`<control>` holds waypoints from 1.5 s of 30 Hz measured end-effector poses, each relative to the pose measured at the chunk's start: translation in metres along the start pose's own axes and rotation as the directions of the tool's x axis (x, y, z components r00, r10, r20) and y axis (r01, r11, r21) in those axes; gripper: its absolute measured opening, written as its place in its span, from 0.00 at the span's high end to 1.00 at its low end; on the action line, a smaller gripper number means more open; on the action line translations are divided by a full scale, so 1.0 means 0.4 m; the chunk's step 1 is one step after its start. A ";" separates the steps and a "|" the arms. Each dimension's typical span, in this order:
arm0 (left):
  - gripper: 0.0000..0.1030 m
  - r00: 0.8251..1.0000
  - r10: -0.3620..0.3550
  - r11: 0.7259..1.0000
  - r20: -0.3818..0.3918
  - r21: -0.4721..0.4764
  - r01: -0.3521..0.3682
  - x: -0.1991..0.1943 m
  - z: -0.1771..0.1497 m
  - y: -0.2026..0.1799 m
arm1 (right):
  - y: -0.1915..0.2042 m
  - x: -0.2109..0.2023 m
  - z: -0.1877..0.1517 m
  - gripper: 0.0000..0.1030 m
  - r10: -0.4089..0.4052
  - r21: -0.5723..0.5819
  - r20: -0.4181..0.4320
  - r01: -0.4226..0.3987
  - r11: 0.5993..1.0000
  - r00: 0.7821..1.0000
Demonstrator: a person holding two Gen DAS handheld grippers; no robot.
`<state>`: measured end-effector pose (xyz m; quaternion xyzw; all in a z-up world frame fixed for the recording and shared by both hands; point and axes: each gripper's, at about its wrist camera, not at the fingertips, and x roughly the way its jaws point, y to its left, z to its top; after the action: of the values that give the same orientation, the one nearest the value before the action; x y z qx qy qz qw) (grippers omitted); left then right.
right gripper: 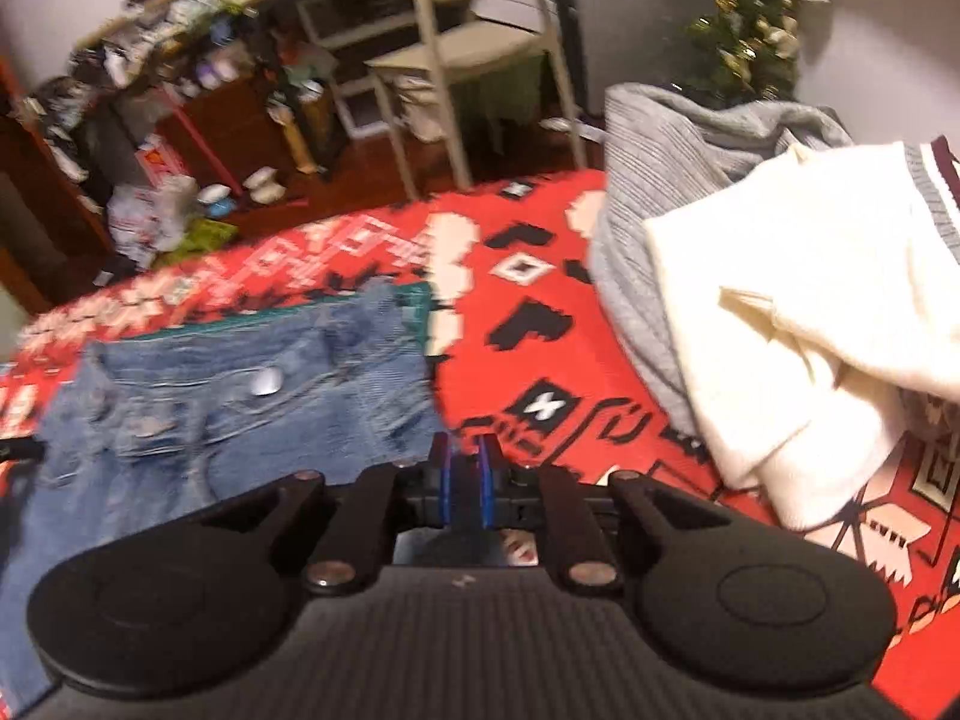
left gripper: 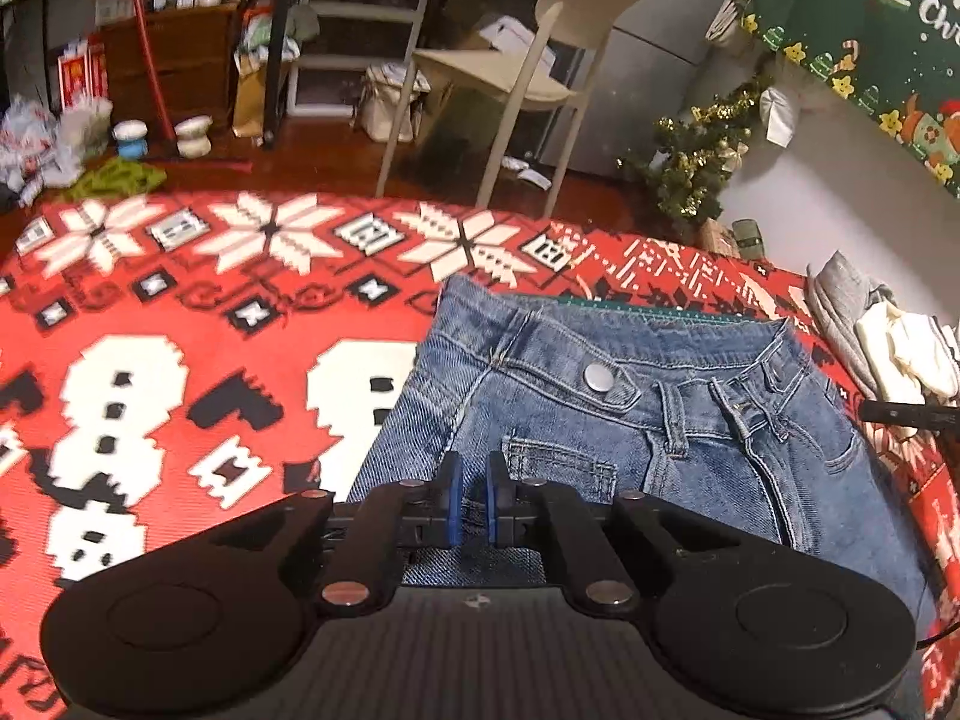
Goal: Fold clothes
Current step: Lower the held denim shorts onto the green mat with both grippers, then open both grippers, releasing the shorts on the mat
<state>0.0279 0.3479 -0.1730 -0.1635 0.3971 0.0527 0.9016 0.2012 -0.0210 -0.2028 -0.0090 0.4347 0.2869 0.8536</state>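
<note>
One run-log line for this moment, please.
stage: jeans lying waistband up on red patterned cloth | left gripper: shut over denim | right gripper: shut, nothing seen held | unfolded pile: grey and cream garments

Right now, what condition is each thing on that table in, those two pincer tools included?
jeans: lying flat on the cloth, waist button fastened.
grey garment: crumpled in a heap, unfolded.
cream garment: rumpled, lying on the grey one.
tablecloth: spread out.
left gripper: shut, over the jeans.
right gripper: shut, at the jeans' edge.
</note>
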 end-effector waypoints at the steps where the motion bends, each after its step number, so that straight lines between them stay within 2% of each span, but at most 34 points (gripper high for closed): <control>1: 0.94 1.000 -0.008 1.000 0.001 0.000 0.008 -0.003 -0.004 -0.005 | 0.005 -0.010 -0.005 0.90 0.009 -0.010 -0.002 -0.009 1.000 1.000; 4: 0.94 1.000 -0.027 1.000 -0.015 0.003 0.027 0.000 -0.028 -0.022 | 0.012 -0.015 -0.022 0.90 0.001 -0.035 -0.027 -0.001 0.999 1.000; 9: 0.94 1.000 -0.007 1.000 -0.016 0.021 0.007 -0.021 -0.076 -0.021 | -0.024 -0.045 -0.073 0.90 -0.031 0.003 -0.053 0.031 1.000 0.998; 17: 0.94 0.999 0.025 1.000 -0.027 -0.001 -0.025 -0.095 -0.146 0.003 | -0.064 -0.158 -0.187 0.90 -0.070 0.027 -0.068 0.072 0.997 0.995; 20: 0.94 1.000 -0.002 1.000 -0.013 -0.015 0.001 -0.133 -0.163 -0.007 | -0.061 -0.208 -0.210 0.90 -0.078 0.044 -0.061 0.081 0.996 0.995; 24: 0.94 0.998 -0.062 0.998 0.009 -0.005 0.062 -0.164 -0.170 -0.064 | 0.007 -0.257 -0.225 0.89 -0.030 0.033 0.000 0.030 0.999 1.000; 29: 0.94 0.989 -0.145 0.989 0.002 0.011 0.145 -0.142 -0.201 -0.178 | 0.176 -0.219 -0.261 0.87 -0.012 -0.101 0.028 0.015 0.995 1.000; 31: 0.94 0.990 -0.141 0.989 -0.005 0.042 0.141 -0.123 -0.223 -0.225 | 0.231 -0.195 -0.284 0.75 -0.027 -0.148 0.041 0.033 0.988 0.999; 35: 0.93 0.997 -0.078 0.985 -0.019 0.152 0.080 -0.100 -0.271 -0.280 | 0.288 -0.170 -0.337 0.74 -0.059 -0.187 0.050 0.068 0.980 0.997; 37: 0.90 0.998 -0.059 0.981 -0.017 0.186 0.061 -0.101 -0.290 -0.288 | 0.299 -0.176 -0.367 0.67 -0.076 -0.209 0.073 0.090 0.974 0.994; 41: 0.88 0.998 -0.059 0.986 -0.013 0.155 0.060 -0.114 -0.307 -0.279 | 0.309 -0.199 -0.414 0.47 -0.095 -0.232 0.094 0.115 0.966 0.991; 43: 0.87 0.998 -0.056 0.989 -0.008 0.140 0.056 -0.122 -0.315 -0.275 | 0.307 -0.212 -0.429 0.32 -0.102 -0.224 0.090 0.120 0.967 0.991; 45: 0.78 0.998 -0.057 0.989 -0.008 0.133 0.058 -0.133 -0.322 -0.276 | 0.300 -0.223 -0.444 0.26 -0.113 -0.220 0.095 0.131 0.967 0.989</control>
<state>-0.0734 0.2026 -0.1875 -0.1144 0.3969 -0.0004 0.9107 -0.0302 -0.0107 -0.2183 -0.1210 0.3628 0.2814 0.8801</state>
